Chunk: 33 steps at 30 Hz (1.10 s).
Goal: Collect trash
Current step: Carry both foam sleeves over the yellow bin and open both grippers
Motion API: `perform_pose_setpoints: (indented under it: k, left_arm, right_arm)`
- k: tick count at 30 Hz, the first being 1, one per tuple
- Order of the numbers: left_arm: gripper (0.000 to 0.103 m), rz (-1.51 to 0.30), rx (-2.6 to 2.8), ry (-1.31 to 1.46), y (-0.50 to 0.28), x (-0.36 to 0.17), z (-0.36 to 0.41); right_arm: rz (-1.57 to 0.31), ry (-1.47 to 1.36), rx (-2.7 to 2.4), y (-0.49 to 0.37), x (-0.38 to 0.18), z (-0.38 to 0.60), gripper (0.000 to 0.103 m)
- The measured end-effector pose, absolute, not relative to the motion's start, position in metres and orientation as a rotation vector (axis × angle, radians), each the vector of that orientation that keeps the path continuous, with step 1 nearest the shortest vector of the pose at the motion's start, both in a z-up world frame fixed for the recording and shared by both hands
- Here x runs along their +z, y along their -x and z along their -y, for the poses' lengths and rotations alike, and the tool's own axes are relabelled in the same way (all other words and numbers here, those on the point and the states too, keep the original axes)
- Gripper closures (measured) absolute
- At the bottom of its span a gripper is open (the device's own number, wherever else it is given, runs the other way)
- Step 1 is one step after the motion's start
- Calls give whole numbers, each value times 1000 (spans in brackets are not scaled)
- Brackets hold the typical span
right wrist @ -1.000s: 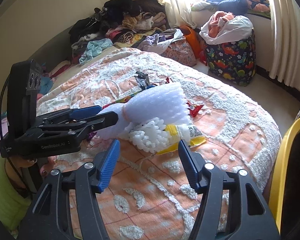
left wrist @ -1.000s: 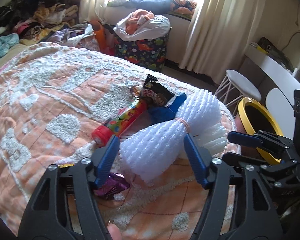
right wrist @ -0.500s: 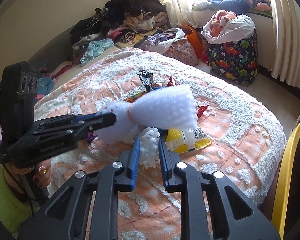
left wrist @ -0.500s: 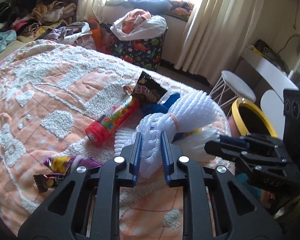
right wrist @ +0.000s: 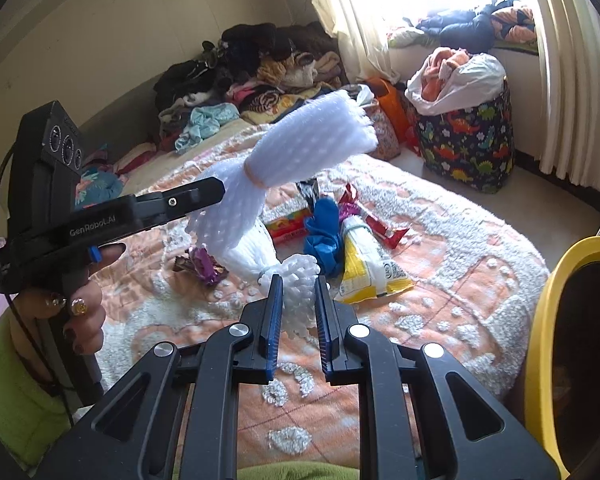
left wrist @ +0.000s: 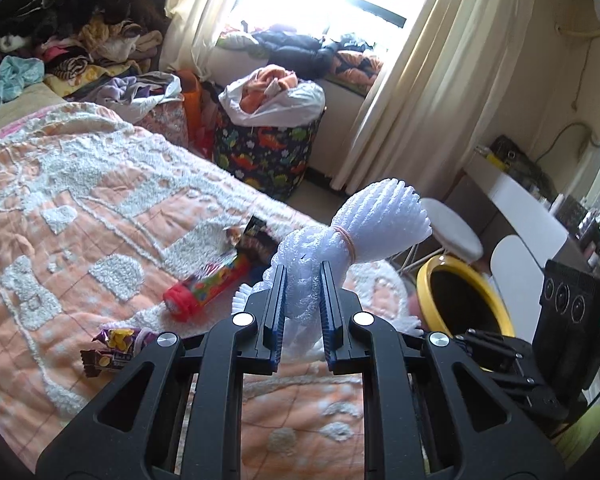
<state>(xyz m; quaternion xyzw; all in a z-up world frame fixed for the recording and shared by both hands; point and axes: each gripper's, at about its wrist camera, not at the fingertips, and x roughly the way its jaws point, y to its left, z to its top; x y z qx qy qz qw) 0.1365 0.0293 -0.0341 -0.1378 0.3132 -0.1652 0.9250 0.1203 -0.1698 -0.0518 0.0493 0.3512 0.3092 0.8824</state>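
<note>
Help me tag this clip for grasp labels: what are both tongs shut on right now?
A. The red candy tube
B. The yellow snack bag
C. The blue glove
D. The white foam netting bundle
D. The left tongs pinch the white foam netting bundle just below its rubber band, and the right tongs pinch its lower frilly end, while the candy tube, yellow snack bag and blue glove lie on the bedspread.

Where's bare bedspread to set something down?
Free: the bedspread left of the red candy tube, up toward the clothes pile, and the near strip under the tongs. Crowded: the wrapper cluster around the yellow chip bag and blue glove.
</note>
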Motion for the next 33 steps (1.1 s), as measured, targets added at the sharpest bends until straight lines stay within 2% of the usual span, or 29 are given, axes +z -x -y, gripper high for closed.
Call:
perform_pose_setpoints:
  k: [17,33]
  left_arm:
    - [93,-562,-341,319,-122,-1,-22]
    - [93,-567,-411,291,-119,13,16]
  right_arm:
    - [-633,-146,531,-104,-17,223,88]
    - [-604,-247,359,-103,-6,300,88]
